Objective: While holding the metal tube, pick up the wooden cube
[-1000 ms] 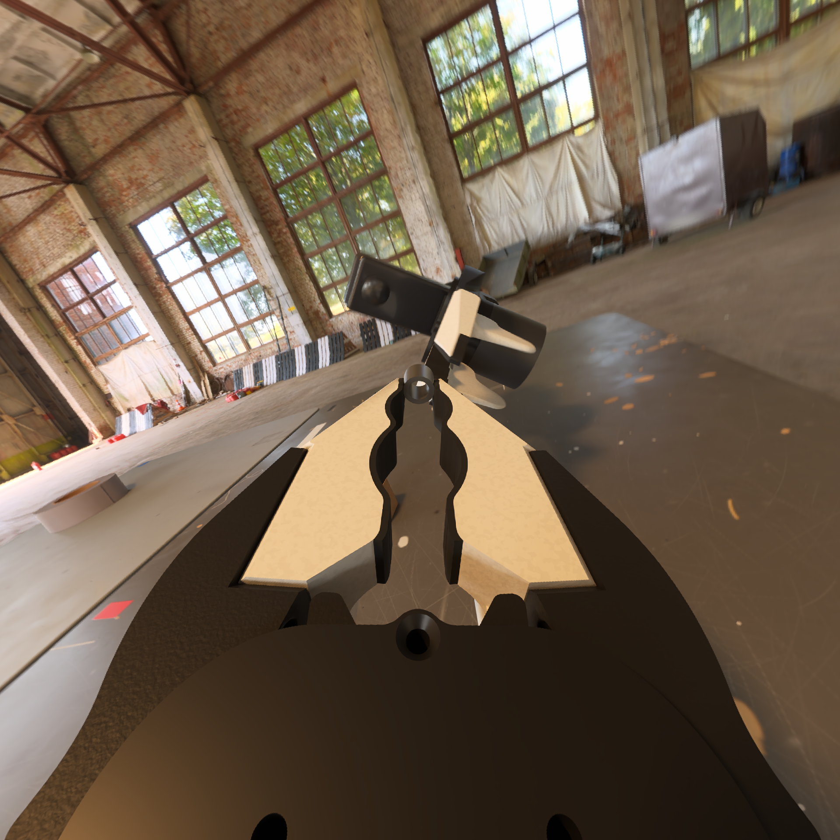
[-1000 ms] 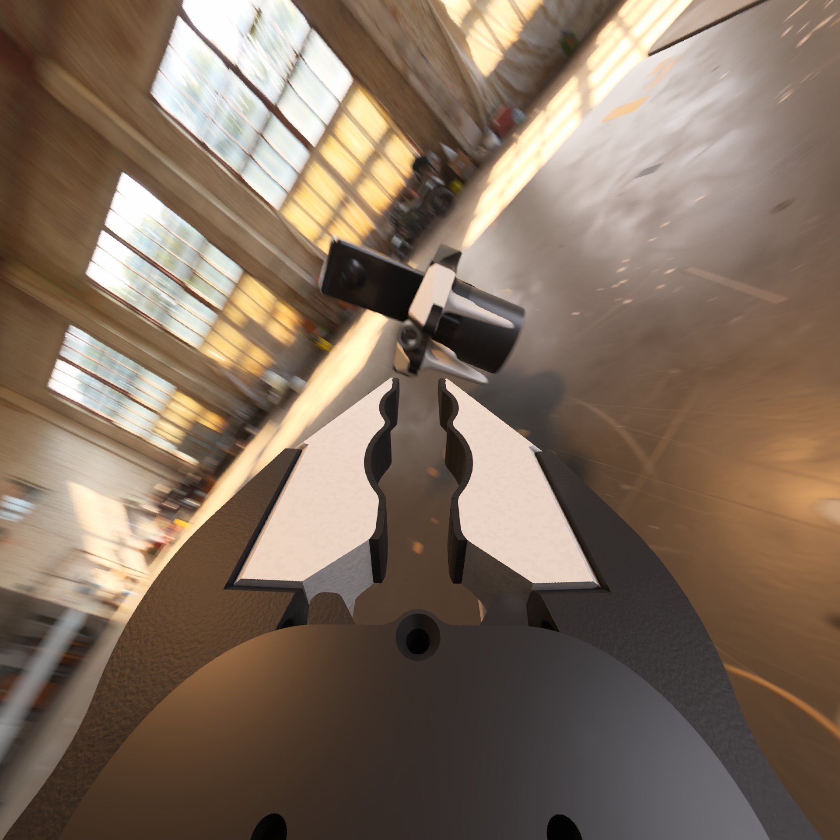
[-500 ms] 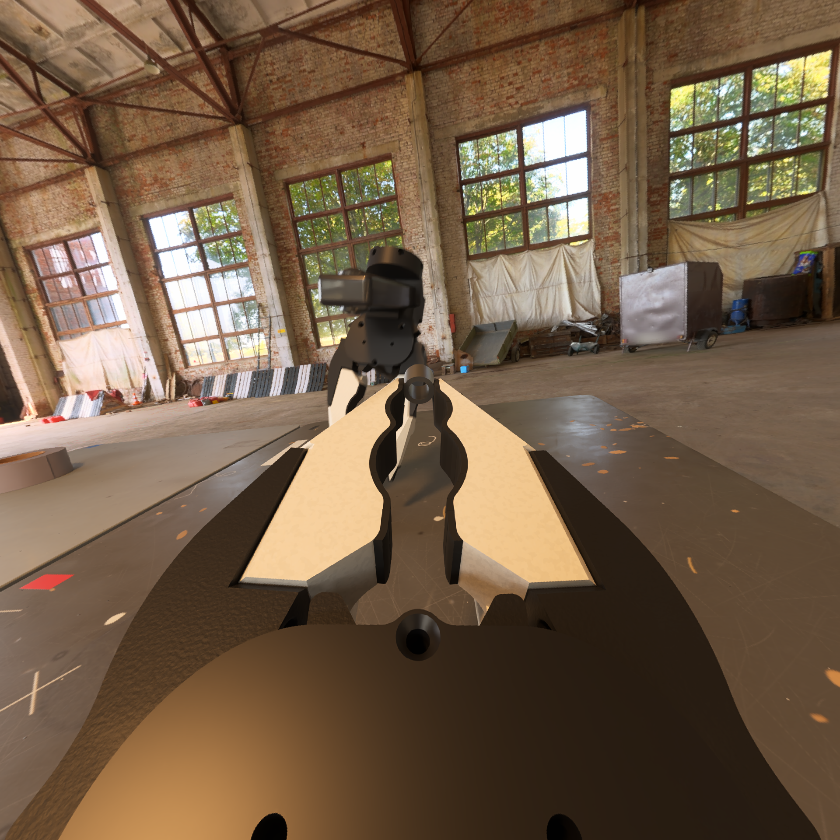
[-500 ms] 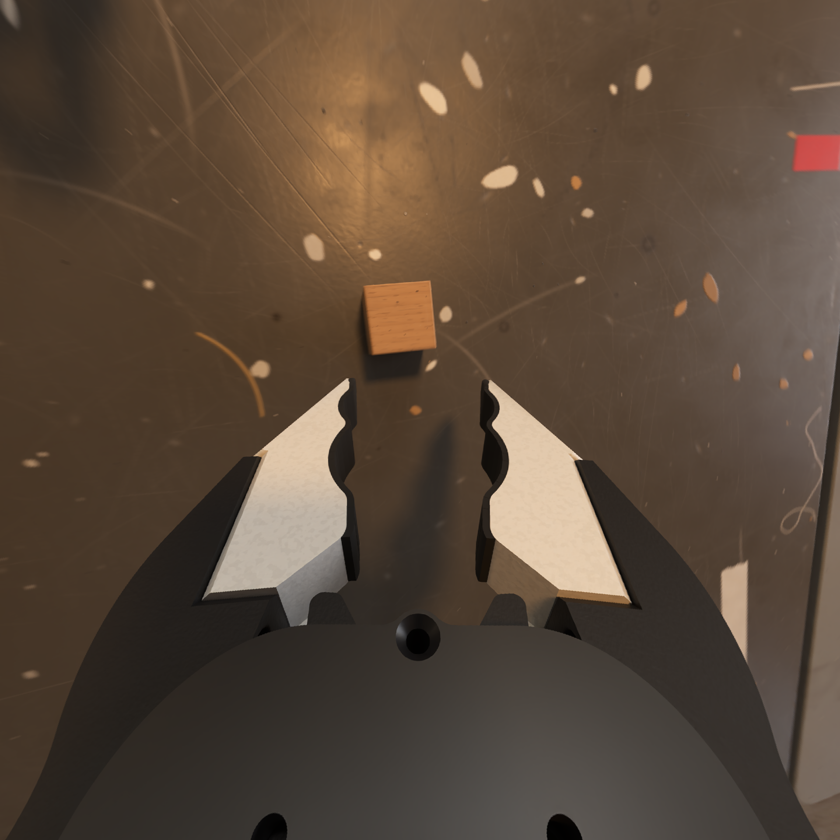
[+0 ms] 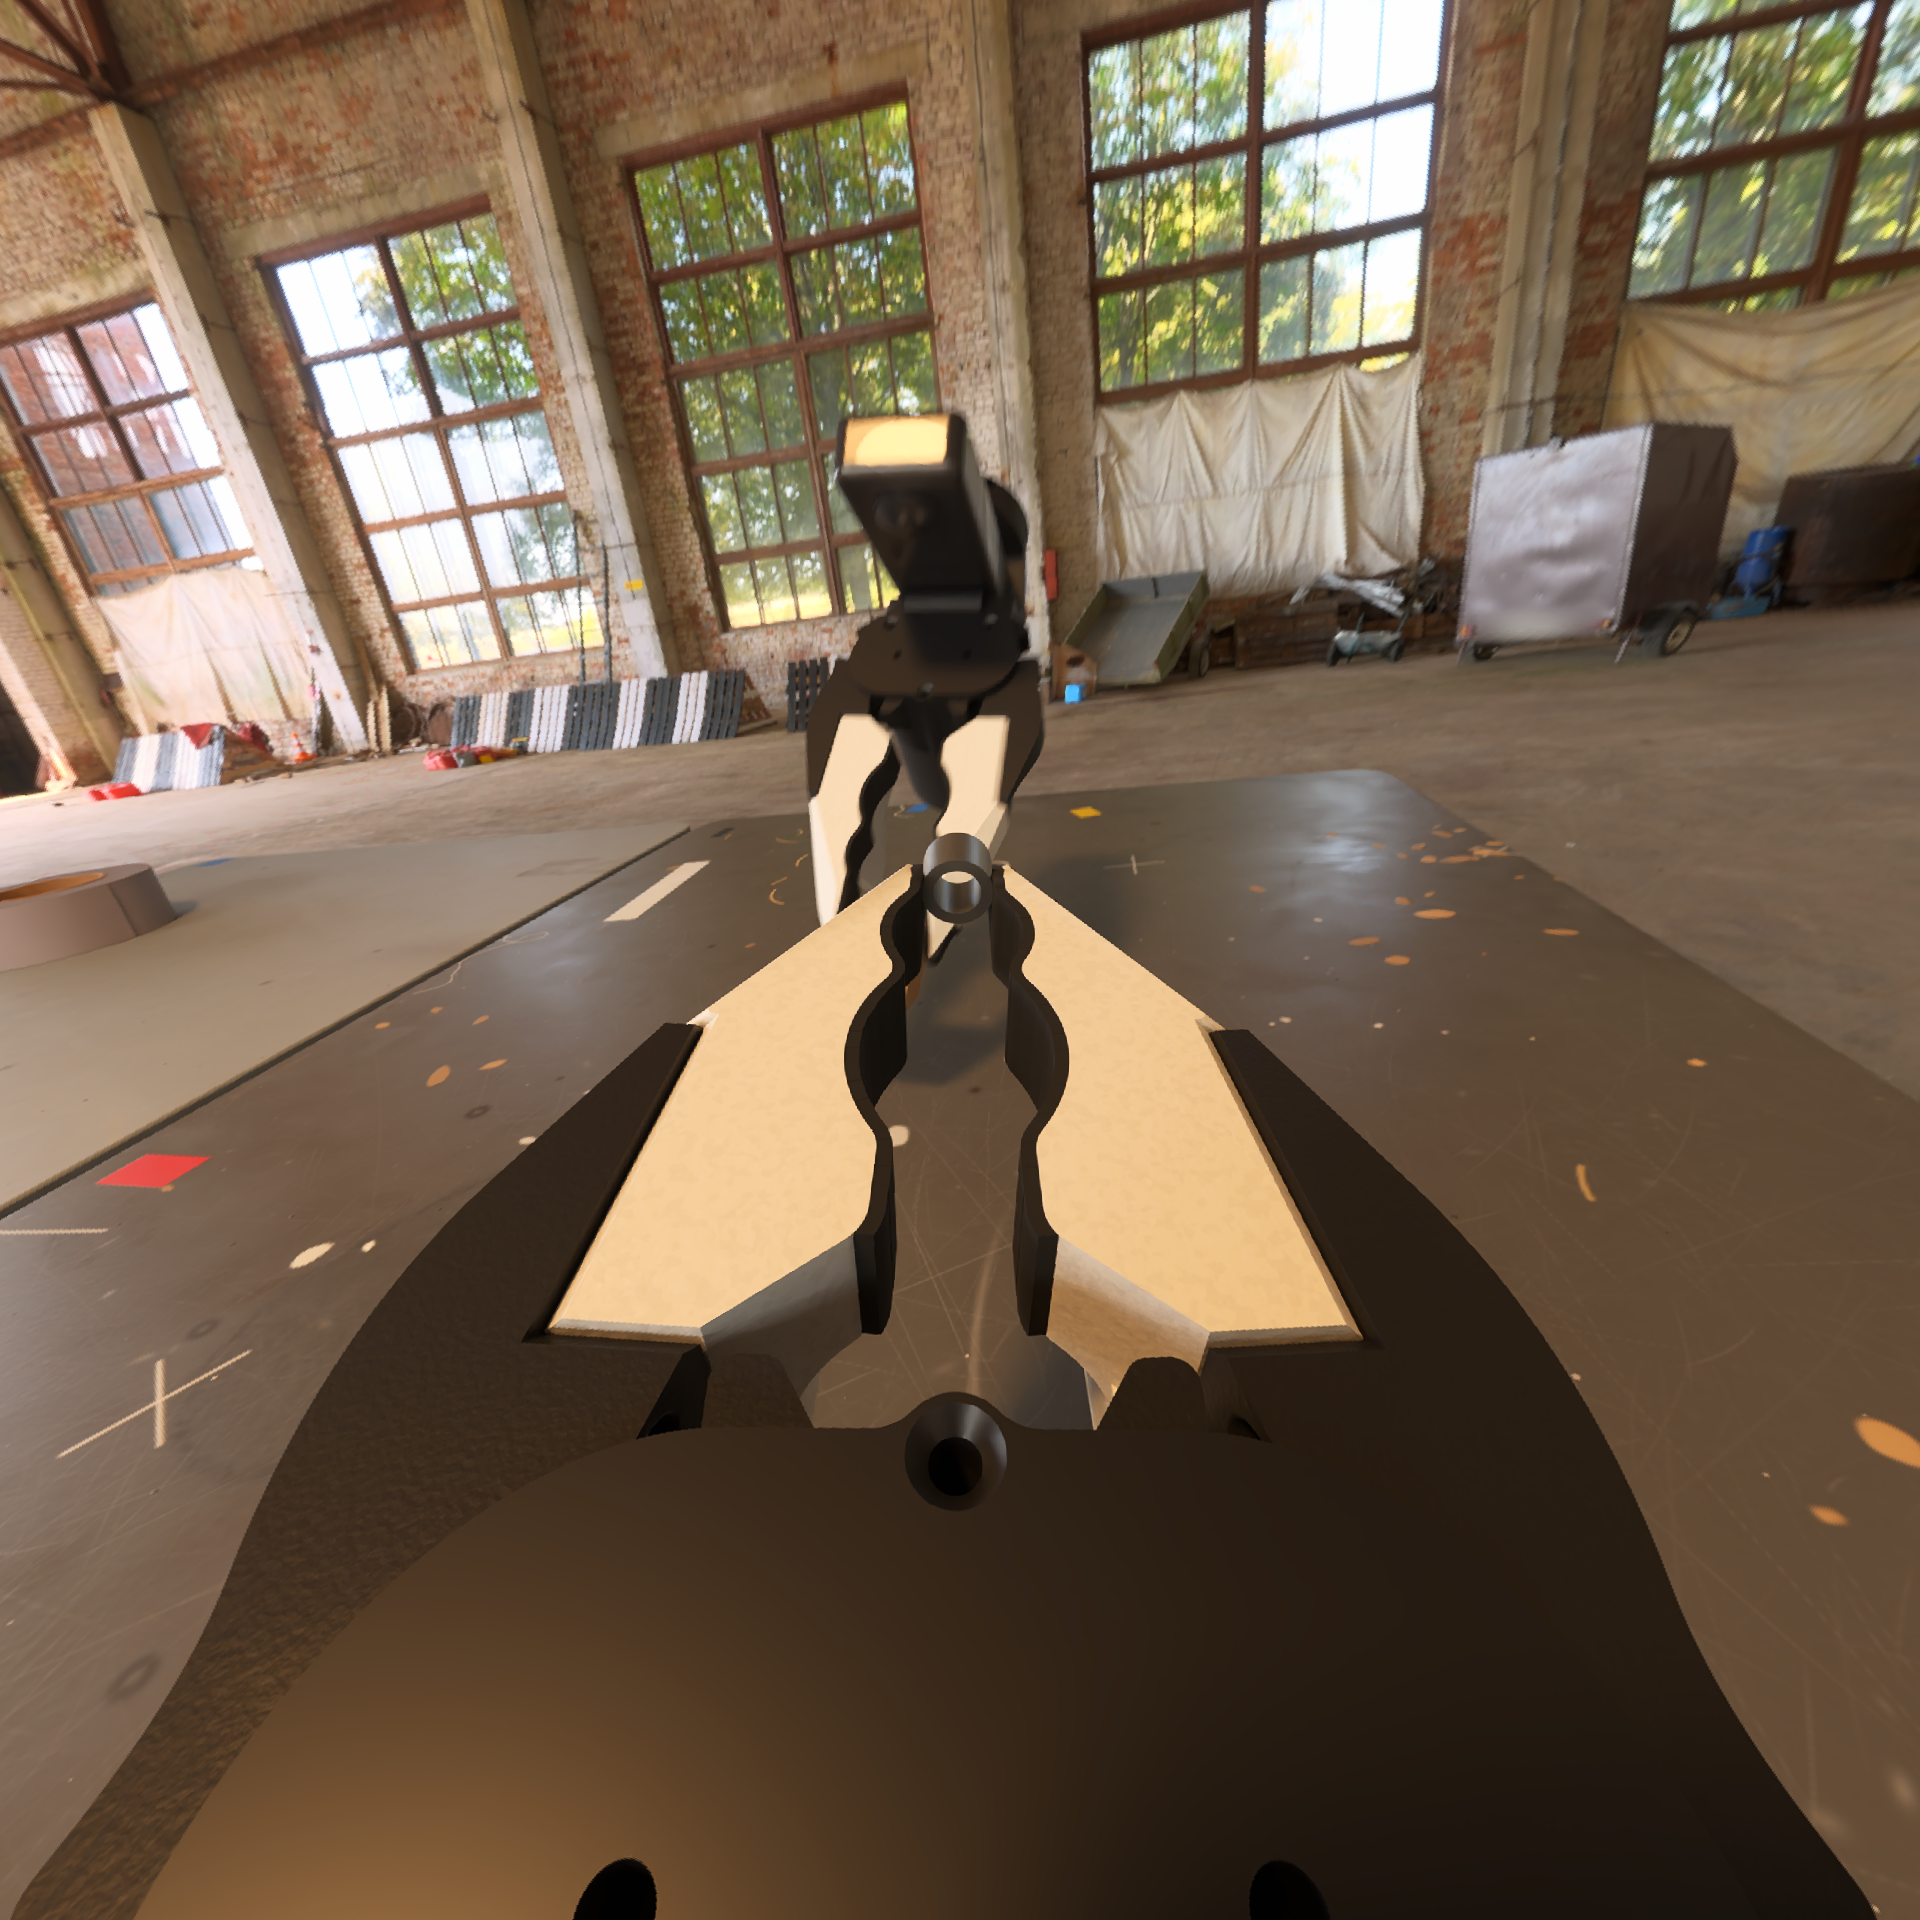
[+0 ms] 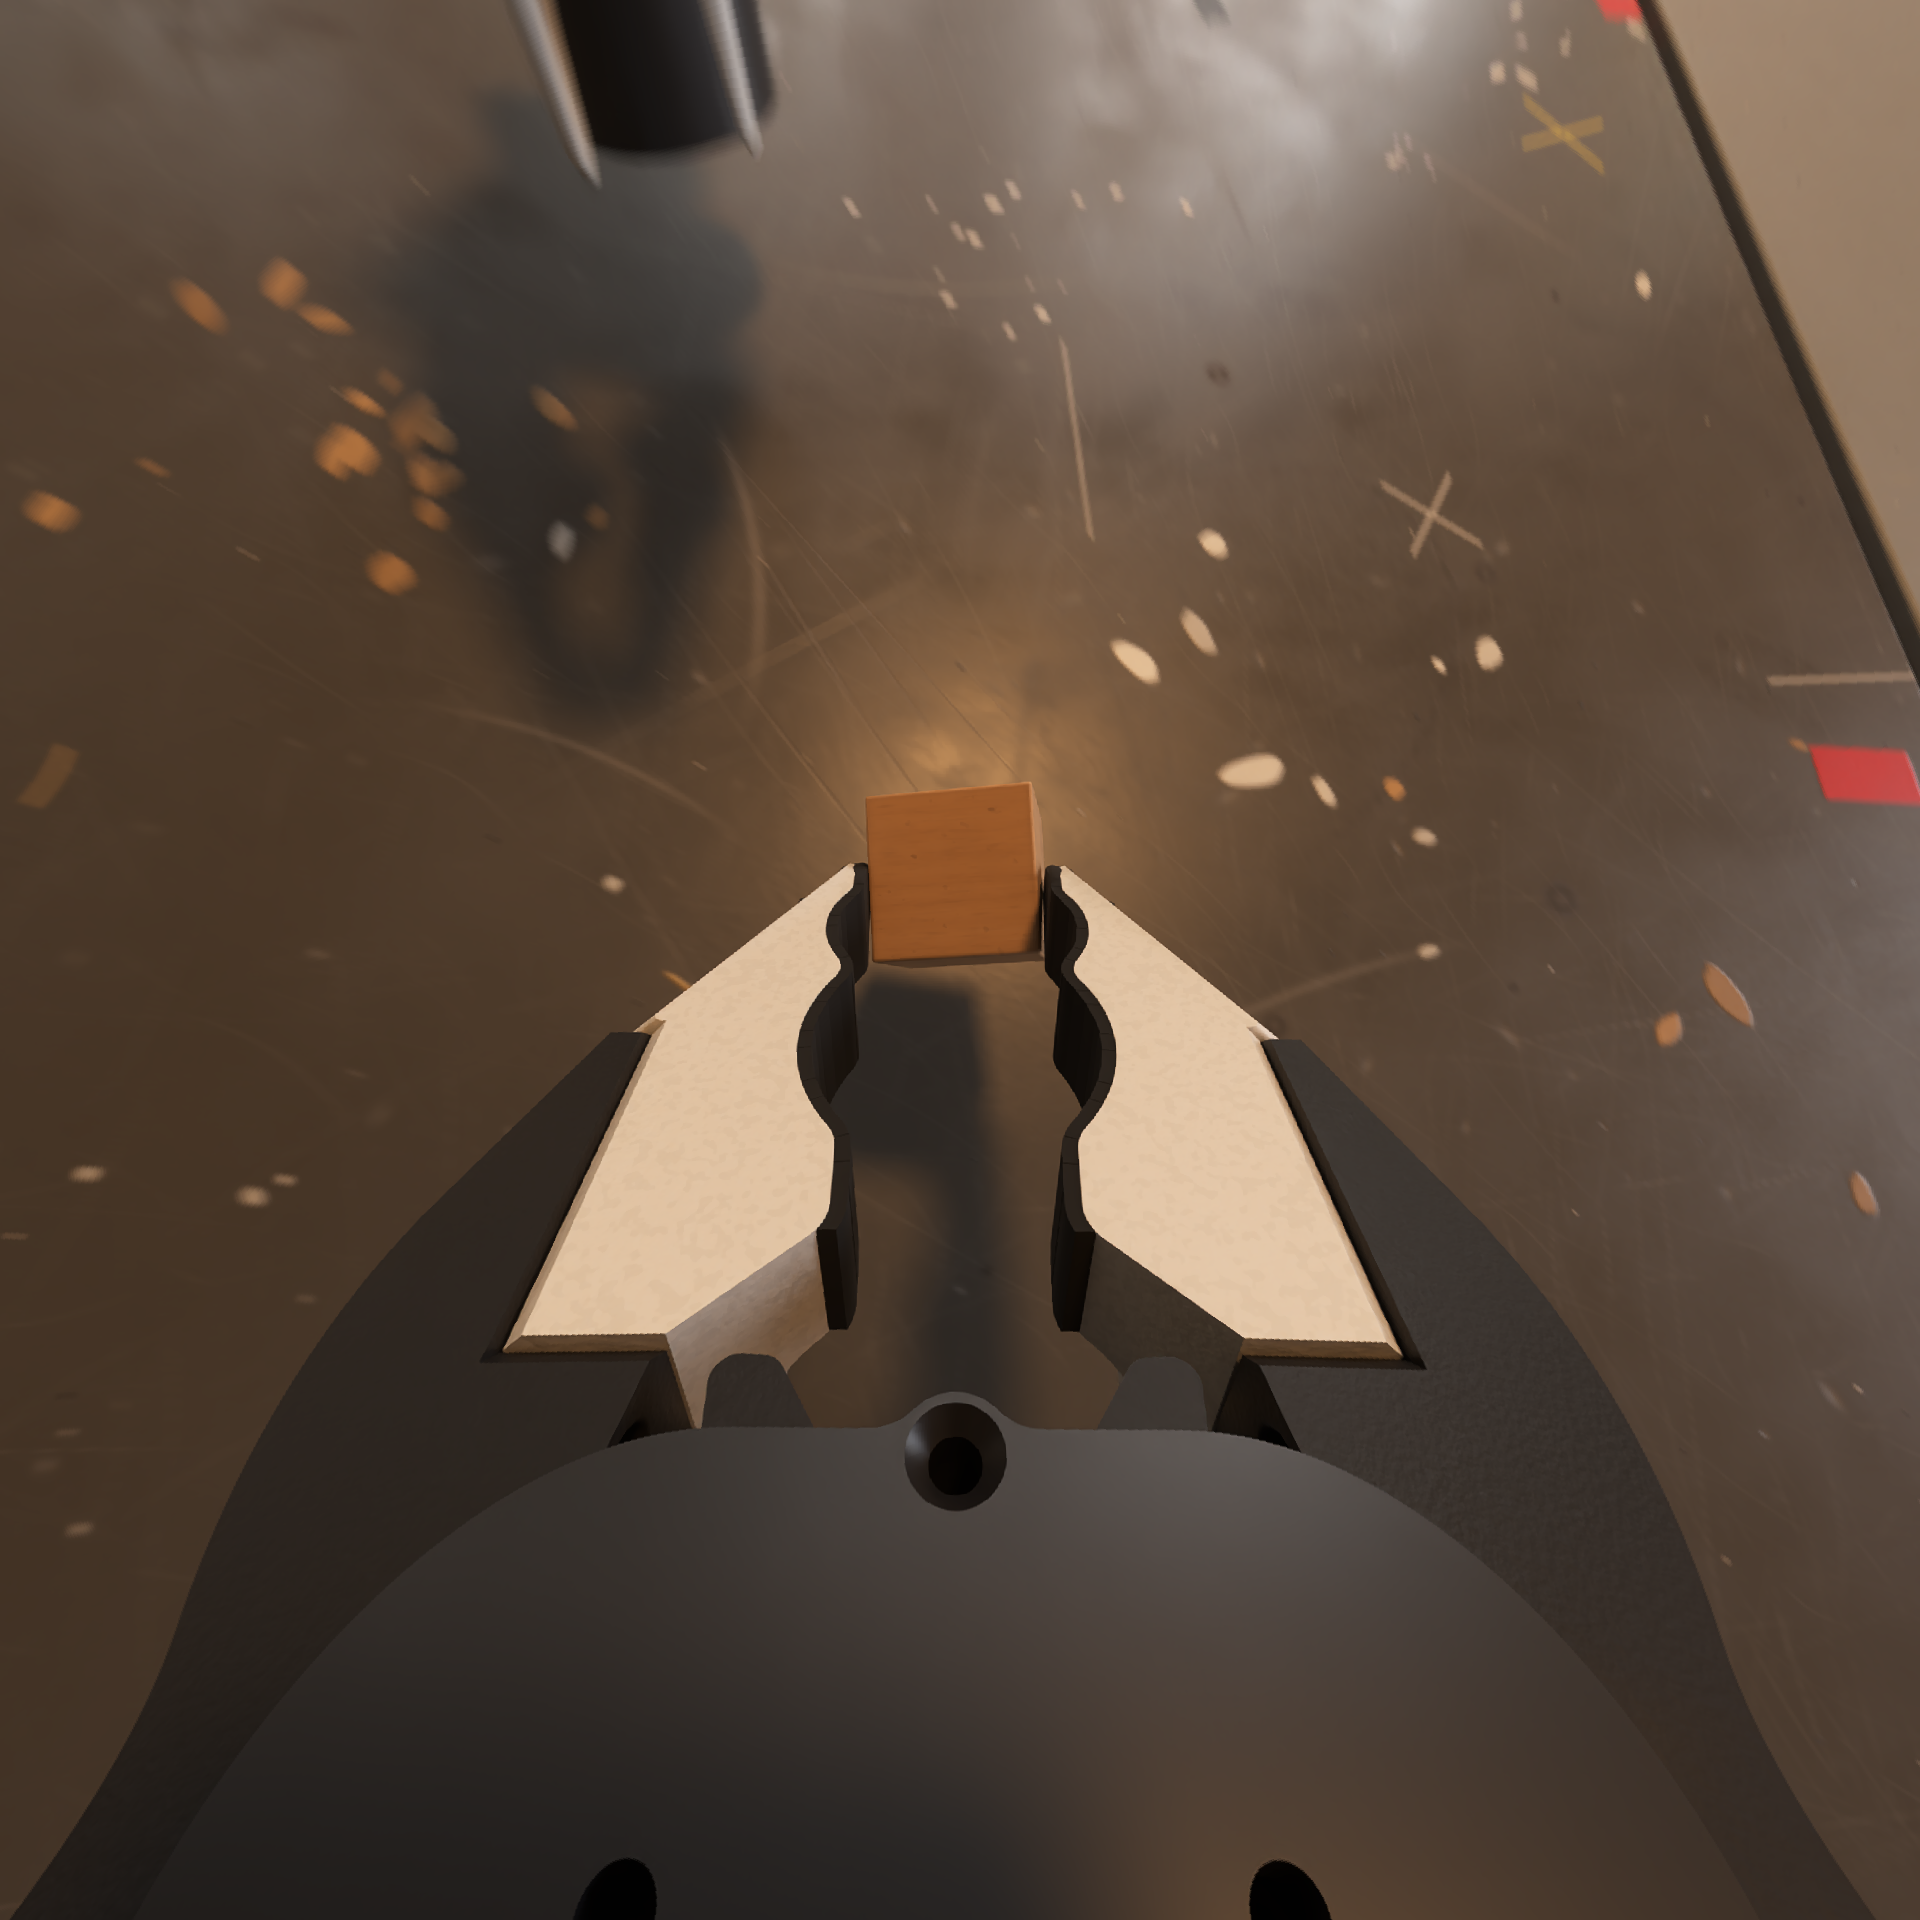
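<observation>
My left gripper (image 5: pixel 958 894) is shut on the small metal tube (image 5: pixel 958 891), held at its fingertips with the open end facing the camera, above the dark scratched table (image 5: pixel 1455 1039). Beyond it in the left wrist view, my right gripper (image 5: pixel 902 914) points down at the table. In the right wrist view, my right gripper (image 6: pixel 954 902) has its fingertips closed against both sides of the wooden cube (image 6: pixel 951 873), an orange-brown block with its shadow just below it. The left gripper's body (image 6: pixel 655 73) shows at the top edge of that view.
A tape roll (image 5: pixel 73 914) sits on a grey mat (image 5: pixel 260 987) at the far left. Red markers (image 5: pixel 154 1169) (image 6: pixel 1865 774) lie flat on the table. The table's edge (image 6: pixel 1787 312) runs along the right of the right wrist view.
My right gripper swung to point down, dropped onto the cube and closed from wide open onto its sides. My left gripper levelled out and kept hold of the tube.
</observation>
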